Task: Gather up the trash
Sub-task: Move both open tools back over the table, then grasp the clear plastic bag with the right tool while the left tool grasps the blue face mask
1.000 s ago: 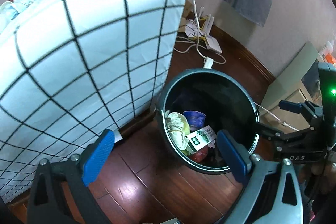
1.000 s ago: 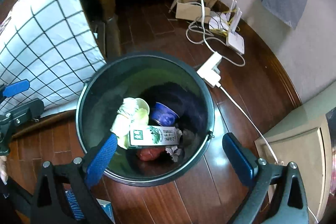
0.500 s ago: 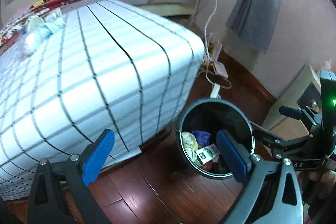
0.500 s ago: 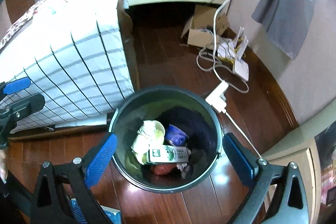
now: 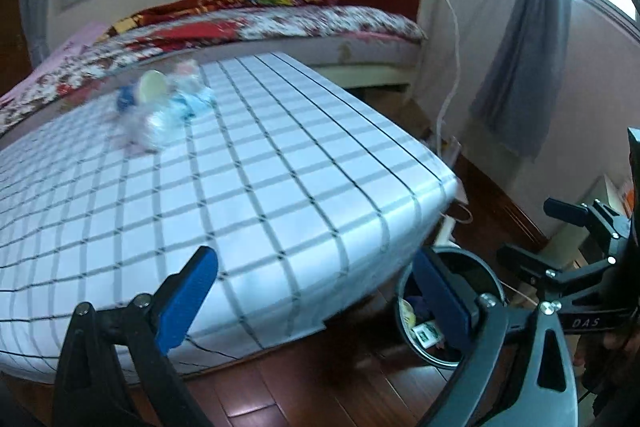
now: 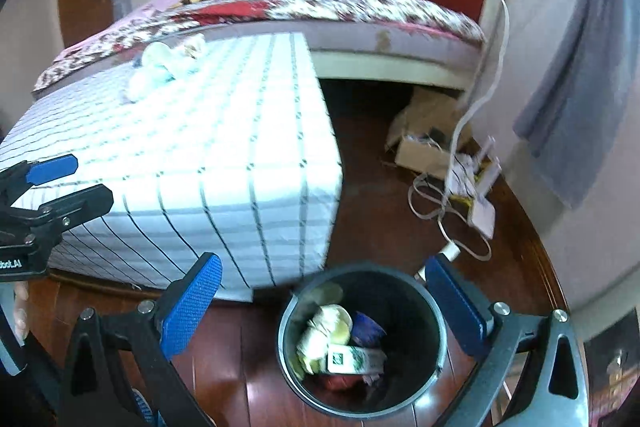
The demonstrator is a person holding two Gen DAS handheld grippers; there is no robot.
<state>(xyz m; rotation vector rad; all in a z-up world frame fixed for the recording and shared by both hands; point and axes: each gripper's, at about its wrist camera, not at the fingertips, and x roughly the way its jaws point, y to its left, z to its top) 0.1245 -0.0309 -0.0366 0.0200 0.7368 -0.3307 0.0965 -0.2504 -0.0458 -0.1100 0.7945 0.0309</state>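
A dark round trash bin point(image 6: 432, 331) stands on the wooden floor beside the white checked table point(image 6: 208, 155); inside lie a green-and-white carton point(image 6: 354, 359), a pale cup point(image 6: 332, 321) and a blue cup point(image 6: 366, 327). My right gripper point(image 6: 320, 303) hangs open above the bin, nothing between its fingers. My left gripper point(image 5: 316, 291) is open too, raised over the checked table's point(image 5: 240, 195) near edge, with the bin point(image 5: 486, 279) at its right. A blurred heap of trash point(image 5: 164, 107), a pale cup and blue-white wrappers, lies far back on the table, also visible as the heap point(image 6: 164, 69) in the right wrist view.
A bed with a red patterned cover point(image 5: 280, 19) runs behind the table. White cables, a power strip and a cardboard box point(image 6: 424, 151) litter the floor by the wall. A grey cloth point(image 5: 524, 59) hangs at right. The other gripper's black frame point(image 5: 576, 267) sits close right.
Both grippers have lifted and tilted up from looking into the bin; the table top, the trash heap and the bed have come into view. Both stayed open and empty.
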